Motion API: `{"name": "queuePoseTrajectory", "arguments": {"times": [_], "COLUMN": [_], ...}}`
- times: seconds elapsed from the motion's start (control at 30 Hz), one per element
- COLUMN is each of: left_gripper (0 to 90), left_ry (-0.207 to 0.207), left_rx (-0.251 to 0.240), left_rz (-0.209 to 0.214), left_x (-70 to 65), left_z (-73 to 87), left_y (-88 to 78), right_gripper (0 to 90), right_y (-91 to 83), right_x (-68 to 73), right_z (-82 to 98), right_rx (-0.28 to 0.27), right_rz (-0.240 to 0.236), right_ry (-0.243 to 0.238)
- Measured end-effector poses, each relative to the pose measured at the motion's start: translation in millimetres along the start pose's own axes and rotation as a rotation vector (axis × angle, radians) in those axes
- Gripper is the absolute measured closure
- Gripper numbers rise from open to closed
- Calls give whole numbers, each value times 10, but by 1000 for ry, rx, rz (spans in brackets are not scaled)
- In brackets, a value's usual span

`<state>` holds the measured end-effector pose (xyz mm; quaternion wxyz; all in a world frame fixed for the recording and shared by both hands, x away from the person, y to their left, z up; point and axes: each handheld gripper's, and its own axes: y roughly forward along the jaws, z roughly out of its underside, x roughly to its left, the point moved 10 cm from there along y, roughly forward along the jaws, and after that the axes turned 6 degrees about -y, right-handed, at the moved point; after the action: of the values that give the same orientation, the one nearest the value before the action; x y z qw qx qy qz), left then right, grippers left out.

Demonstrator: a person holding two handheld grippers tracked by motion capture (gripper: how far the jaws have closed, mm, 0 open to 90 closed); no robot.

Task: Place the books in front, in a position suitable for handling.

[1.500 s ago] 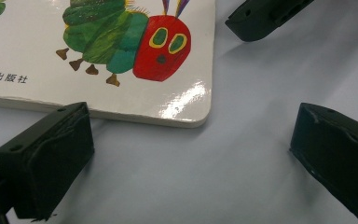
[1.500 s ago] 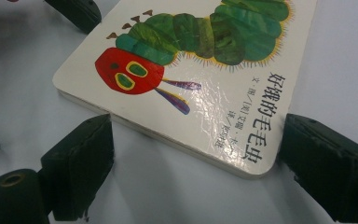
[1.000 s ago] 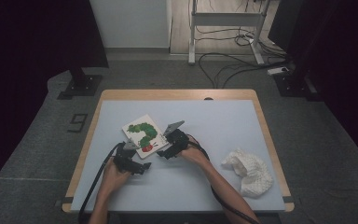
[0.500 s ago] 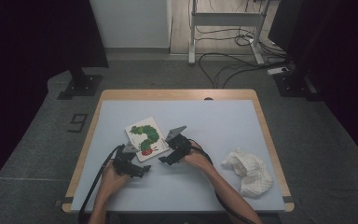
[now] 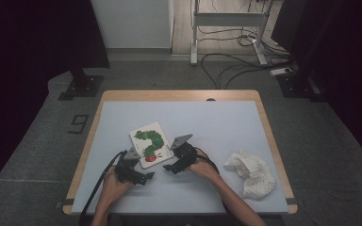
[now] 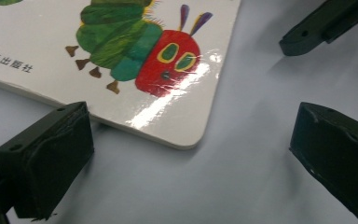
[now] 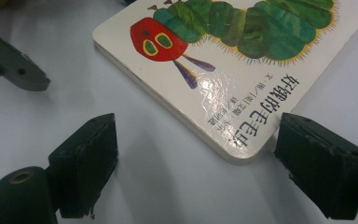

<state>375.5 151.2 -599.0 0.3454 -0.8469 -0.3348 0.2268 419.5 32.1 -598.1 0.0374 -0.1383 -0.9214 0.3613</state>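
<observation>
One white board book (image 5: 151, 144) with green caterpillar, red head, flat on table (image 5: 217, 117), left hand-held gripper (image 6: 191, 154) and right hand-held gripper (image 7: 196, 161) agape.

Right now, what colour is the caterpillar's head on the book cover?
Red, with yellow-and-green eyes; the book shows it best in the left gripper view.

Right gripper (image 7: 193, 161) jaws gape wide just short of the caterpillar book's (image 7: 233, 60) near corner, touching nothing
</observation>
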Motion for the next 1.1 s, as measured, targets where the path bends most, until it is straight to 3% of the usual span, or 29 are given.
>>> {"name": "queuePoseTrajectory", "arguments": {"times": [0.4,0.8,1.1], "left_gripper": [0,0,0], "left_ry": [27,36,54], "left_rx": [21,32,25], "left_rz": [4,44,49], "left_x": [-235,-538,-780], "left_z": [87,177,237], "left_y": [-25,-55,-48], "right_gripper": [128,129,132], "right_y": [-134,-315,-468], "right_x": [174,372,528], "right_z": [119,279,427], "right_rx": [-6,-12,-3], "right_rz": [5,3,31], "right_ry": [3,10,-3]}}
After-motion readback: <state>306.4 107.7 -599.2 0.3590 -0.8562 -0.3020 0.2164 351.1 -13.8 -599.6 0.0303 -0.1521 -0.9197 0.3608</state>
